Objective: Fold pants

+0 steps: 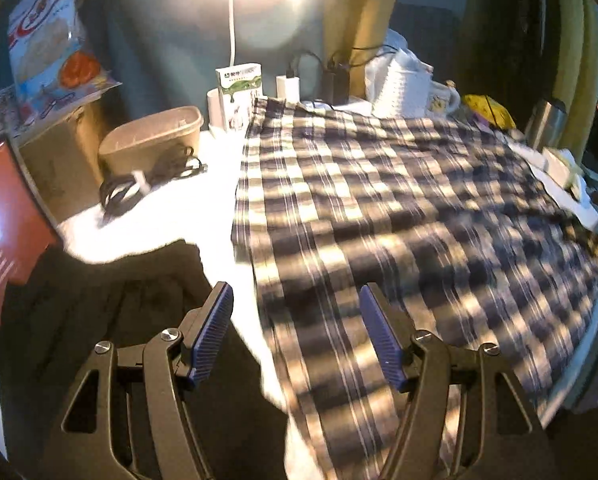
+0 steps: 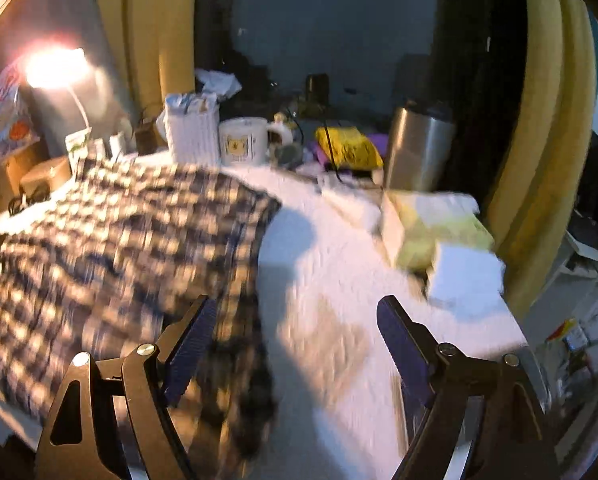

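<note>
Plaid pants (image 1: 399, 208) are lying spread on the white table (image 1: 219, 184), stretching away ahead of both grippers. Left gripper (image 1: 297, 332), fingers apart and empty, is hovering over the near-left edge; right gripper (image 2: 295, 344), also gaping, is straddling the right edge.

My ribbed blue tong pads (image 1: 215, 334) hover over soft plaid cloth pants (image 1: 379, 208); brushed steel tumbler (image 2: 419, 144) gleams dully.

No legible text anywhere; print on the green-and-white carton (image 1: 241, 80) and snack bag (image 1: 49, 36) too blurred.
</note>
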Available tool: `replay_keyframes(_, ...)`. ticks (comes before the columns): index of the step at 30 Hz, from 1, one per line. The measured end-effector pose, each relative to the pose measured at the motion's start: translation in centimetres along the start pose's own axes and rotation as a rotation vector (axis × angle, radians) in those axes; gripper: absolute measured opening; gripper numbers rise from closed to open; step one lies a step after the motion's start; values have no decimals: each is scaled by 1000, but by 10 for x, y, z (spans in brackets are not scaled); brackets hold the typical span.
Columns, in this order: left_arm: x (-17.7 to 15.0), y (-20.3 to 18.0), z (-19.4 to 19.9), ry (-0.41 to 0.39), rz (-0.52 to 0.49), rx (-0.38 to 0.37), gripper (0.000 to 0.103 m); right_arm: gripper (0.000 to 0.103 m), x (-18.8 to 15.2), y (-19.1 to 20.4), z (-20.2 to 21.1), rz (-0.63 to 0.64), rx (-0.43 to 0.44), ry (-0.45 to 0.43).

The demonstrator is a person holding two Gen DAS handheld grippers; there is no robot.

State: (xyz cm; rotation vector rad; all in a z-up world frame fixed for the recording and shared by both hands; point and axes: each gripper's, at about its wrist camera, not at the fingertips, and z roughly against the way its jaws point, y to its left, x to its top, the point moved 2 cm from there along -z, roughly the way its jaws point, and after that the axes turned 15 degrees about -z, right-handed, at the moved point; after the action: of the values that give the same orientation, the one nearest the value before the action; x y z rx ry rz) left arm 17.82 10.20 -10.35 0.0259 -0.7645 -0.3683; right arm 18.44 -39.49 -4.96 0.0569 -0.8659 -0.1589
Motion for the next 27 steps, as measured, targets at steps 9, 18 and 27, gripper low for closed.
replay_keyframes(9,31,44,-60,12,99,18,66,75,65,22,-86,30,58,49)
replay_keyframes(18,33,64,-100,67,140,1,66,70,98,37,-182,87,80,200)
replay_keyframes(27,31,57,-111,106,109,-21,66,25,88,59,-224,176,51,255)
